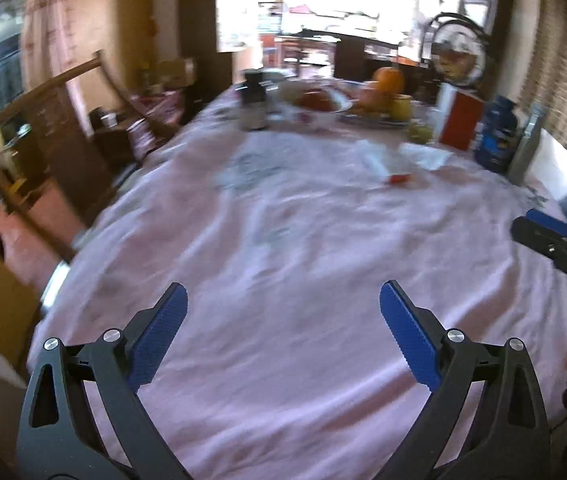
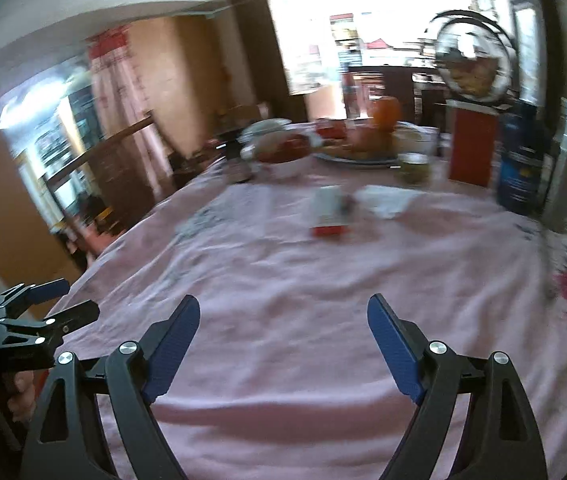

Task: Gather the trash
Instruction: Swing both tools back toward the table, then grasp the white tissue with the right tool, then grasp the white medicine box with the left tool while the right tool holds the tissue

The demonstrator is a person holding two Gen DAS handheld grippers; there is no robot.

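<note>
Both the left gripper and the right gripper are hanging released and empty over the pink tablecloth, while the red-and-white wrapper is lying ahead, just beside the crumpled napkin, nearer the right gripper.

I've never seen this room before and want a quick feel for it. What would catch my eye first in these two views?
The wide, rumpled pink tablecloth fills both views. At its far end stands a cluster of dishes with a round orange fruit on top, a red-and-white carton and a dark blue container to its right. Nearer the middle lie a small red-and-white box and a crumpled white paper; both open hand-held grippers, left and right, frame the foreground.
</note>
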